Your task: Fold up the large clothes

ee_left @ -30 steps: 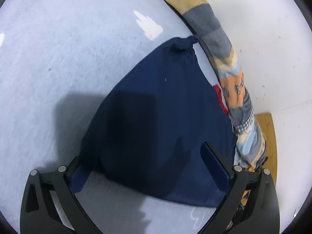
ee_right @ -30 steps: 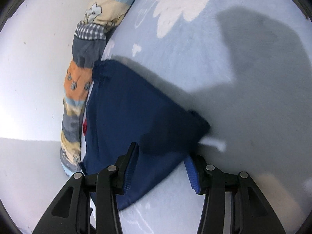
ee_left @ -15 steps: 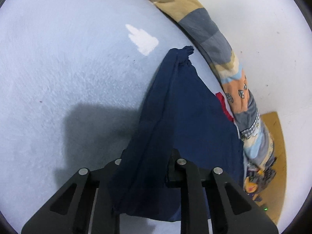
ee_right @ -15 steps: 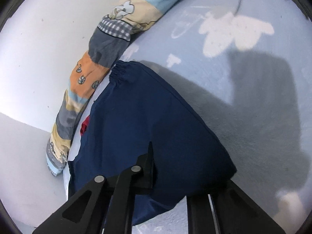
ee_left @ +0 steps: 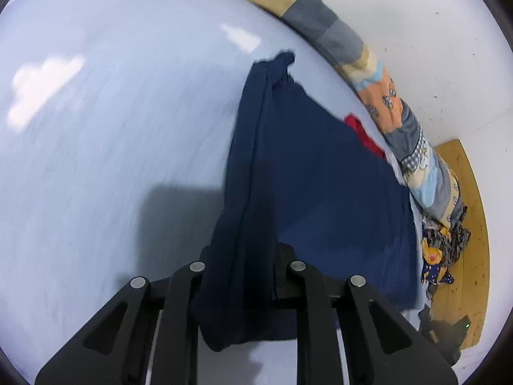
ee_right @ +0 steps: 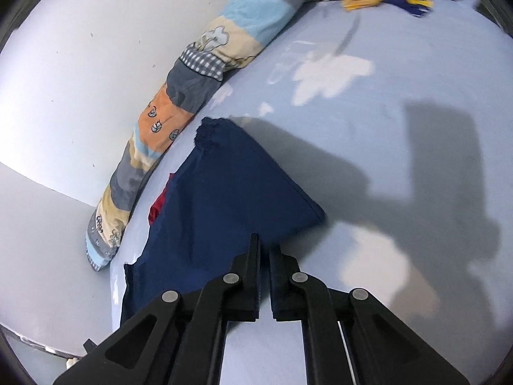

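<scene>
Navy garment (ee_left: pixel 323 173) lay on the pale blue sheet (ee_left: pixel 112 122), long axis running away toward the patchwork bolster (ee_left: pixel 384 96), left gripper (ee_left: pixel 243 256) clamped on a lifted fold, right gripper (ee_right: pixel 264 256) pinched its near edge.

Pale blue bed sheet (ee_right: pixel 400 134) — navy garment (ee_right: pixel 231 192), patchwork bolster (ee_right: pixel 192 83) on it

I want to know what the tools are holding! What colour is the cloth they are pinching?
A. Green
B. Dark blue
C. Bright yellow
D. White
B: the left tool and the right tool are both closed on the dark blue garment, which is lifted off the pale blue bed sheet.
</scene>
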Demonstrator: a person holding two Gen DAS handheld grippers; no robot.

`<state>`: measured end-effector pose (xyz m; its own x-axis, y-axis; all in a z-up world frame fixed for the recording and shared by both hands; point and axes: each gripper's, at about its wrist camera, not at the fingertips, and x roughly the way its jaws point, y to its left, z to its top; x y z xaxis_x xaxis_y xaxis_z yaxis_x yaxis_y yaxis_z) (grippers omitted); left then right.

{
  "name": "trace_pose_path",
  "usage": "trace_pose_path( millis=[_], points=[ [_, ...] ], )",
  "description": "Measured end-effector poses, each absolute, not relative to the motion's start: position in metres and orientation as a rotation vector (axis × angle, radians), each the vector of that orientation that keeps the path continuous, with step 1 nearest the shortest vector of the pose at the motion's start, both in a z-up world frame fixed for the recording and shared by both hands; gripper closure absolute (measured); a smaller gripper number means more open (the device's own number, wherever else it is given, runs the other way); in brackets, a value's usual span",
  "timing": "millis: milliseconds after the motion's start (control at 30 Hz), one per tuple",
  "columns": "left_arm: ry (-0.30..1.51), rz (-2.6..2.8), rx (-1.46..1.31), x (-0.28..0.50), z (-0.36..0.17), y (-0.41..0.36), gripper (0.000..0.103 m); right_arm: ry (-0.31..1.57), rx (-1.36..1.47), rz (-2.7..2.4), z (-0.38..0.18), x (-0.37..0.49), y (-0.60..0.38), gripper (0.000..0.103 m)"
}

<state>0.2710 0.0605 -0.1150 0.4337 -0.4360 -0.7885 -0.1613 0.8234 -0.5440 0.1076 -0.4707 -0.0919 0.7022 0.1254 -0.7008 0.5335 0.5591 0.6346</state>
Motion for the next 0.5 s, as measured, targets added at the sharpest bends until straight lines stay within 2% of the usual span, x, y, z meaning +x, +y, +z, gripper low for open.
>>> trace_pose_path(
  millis=[67,100,167,233,300,333,500],
  points=[
    [1.134,-0.145,-0.626,0.264,-0.119,0.067,0.076,0.776,1.033,-0.275,-0.099,0.082,-0.477,0.102],
    [1.127,-0.122,-0.629,0.261,-0.12,0.069,0.068,0.765,1.063,-0.272,-0.101,0.073,-0.483,0.095],
    [1.104,-0.085,-0.621,0.259,-0.119,0.072,0.065,0.731,1.113,-0.249,-0.103,0.066,-0.496,0.094],
    [1.092,-0.078,-0.596,0.262,-0.117,0.071,0.063,0.716,1.143,-0.234,-0.106,0.07,-0.505,0.087],
    [1.09,-0.073,-0.587,0.265,-0.118,0.072,0.059,0.729,1.164,-0.228,-0.116,0.08,-0.507,0.06],
    [1.092,-0.071,-0.593,0.266,-0.12,0.072,0.058,0.738,1.181,-0.224,-0.122,0.085,-0.508,0.054],
    [1.094,-0.076,-0.601,0.268,-0.124,0.075,0.056,0.753,1.231,-0.219,-0.145,0.113,-0.507,0.053]
  ],
)
